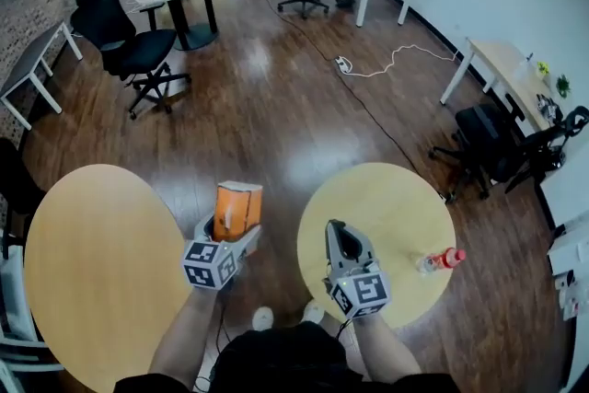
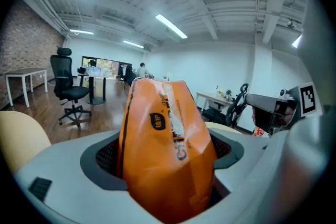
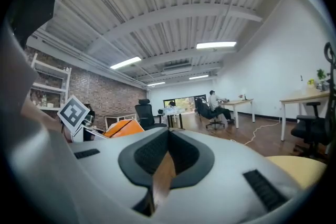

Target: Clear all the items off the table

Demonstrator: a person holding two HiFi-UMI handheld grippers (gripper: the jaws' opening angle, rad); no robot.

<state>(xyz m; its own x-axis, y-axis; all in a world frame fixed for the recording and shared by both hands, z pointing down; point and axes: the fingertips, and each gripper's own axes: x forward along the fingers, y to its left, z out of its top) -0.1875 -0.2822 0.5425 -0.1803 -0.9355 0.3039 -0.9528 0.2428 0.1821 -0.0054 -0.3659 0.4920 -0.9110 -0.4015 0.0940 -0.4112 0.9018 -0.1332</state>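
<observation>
Bag [image 2: 168,149] txt: left gripper view only

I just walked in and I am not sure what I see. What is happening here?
A person stands between two round tables with a gripper in each hand. The left gripper holds an orange bag up in the air, off both tables. The right gripper is shut and empty. A bottle lies on the small table, not yet cleared.

One bag [image 1: 238,209], apparently one bottle [image 1: 440,260]
</observation>
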